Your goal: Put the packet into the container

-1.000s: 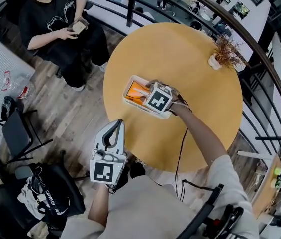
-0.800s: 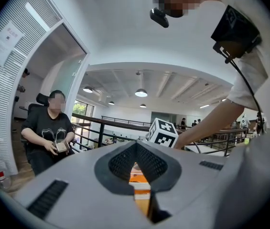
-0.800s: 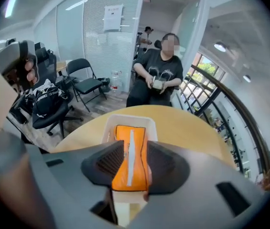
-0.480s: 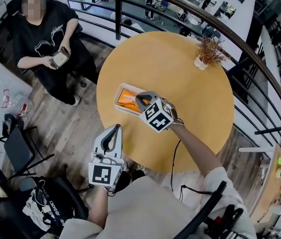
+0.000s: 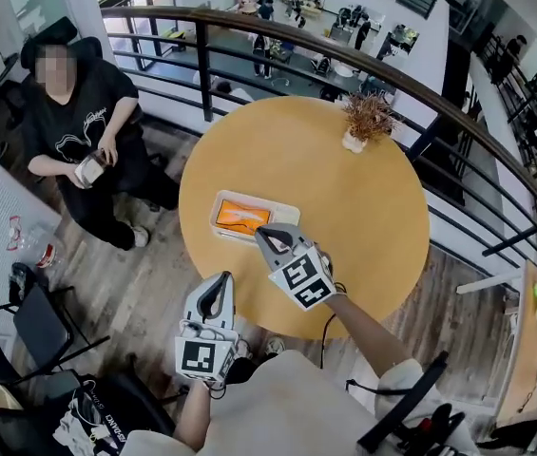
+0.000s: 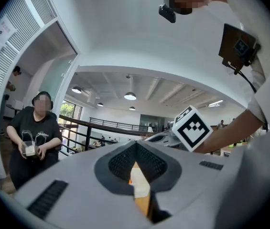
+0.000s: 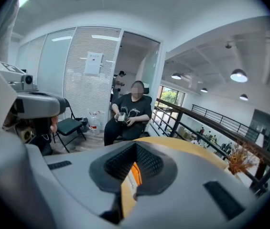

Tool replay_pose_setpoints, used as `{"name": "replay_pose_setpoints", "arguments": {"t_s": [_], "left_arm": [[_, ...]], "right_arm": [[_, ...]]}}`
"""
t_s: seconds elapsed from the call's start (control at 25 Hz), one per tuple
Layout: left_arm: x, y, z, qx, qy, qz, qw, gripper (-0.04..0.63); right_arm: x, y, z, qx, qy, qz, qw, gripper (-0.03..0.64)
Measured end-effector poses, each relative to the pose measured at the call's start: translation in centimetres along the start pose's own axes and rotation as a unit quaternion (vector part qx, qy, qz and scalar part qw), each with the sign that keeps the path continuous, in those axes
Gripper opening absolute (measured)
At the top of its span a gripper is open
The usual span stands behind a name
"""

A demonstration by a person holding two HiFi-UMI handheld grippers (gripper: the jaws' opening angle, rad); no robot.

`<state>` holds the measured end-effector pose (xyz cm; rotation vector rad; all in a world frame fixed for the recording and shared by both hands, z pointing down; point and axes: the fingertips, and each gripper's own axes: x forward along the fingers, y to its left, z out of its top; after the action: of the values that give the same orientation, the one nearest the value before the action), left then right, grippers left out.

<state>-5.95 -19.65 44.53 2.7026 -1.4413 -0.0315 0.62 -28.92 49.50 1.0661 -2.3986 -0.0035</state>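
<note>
On the round desk, orange packet lies inside the white container; both tongs closed and empty.
Right tongs have jaws together with nothing between them. In the head view their tips show at the container's near edge, and the marker cube sits behind them toward the person's arm. Left tongs also have jaws together and grip nothing. Their tips are at the desk's near edge, and the body is off the desk over the wood floor. Both gripper views show a sliver of the container and orange packet through the slit below the pads. Small potted plant stands at the desk's far side, well apart from the container. Seated person in black is left of the desk, by the railing.
</note>
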Motion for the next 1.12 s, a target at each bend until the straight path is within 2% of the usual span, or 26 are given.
{"name": "replay_pose_setpoints", "arguments": {"t_s": [0.16, 0.28, 0.48, 0.6, 0.72, 0.8, 0.92, 1.12], "left_arm": [[-1.4, -1.0, 0.4, 0.000, -0.002, -0.016, 0.9999, 0.005], [-2.5, -1.1, 1.4, -0.017, -0.020, -0.023, 0.9994, 0.005], [-3.7, -0.3, 1.5, 0.009, -0.018, -0.035, 0.9992, 0.005], [-4.0, -0.2, 1.3, 0.001, -0.015, -0.042, 0.9990, 0.005], [-4.1, -0.6, 1.0, 0.018, -0.004, -0.055, 0.9983, 0.005], [-3.8, -1.0, 1.1, 0.019, -0.005, -0.061, 0.9980, 0.005], [-3.6, -1.6, 0.7, 0.017, -0.010, -0.065, 0.9977, 0.005], [-3.5, -3.3, 1.3, 0.000, -0.014, -0.070, 0.9974, 0.005]], "right_arm": [[-4.1, 1.8, 0.7, 0.036, -0.036, -0.031, 0.998, 0.005], [-6.2, 3.0, 1.6, 0.063, -0.069, -0.061, 0.994, 0.005], [-8.2, 5.0, 3.0, 0.062, -0.100, -0.089, 0.989, 0.003], [-8.8, 5.7, 3.2, 0.063, -0.107, -0.101, 0.987, 0.005], [-9.7, 6.3, 3.2, 0.049, -0.110, -0.103, 0.987, 0.003], [-10.2, 6.5, 3.1, 0.069, -0.114, -0.101, 0.986, 0.005], [-10.7, 6.5, 2.7, 0.081, -0.118, -0.106, 0.984, 0.005], [-12.4, 6.7, 2.1, 0.062, -0.114, -0.121, 0.984, 0.005]]}}
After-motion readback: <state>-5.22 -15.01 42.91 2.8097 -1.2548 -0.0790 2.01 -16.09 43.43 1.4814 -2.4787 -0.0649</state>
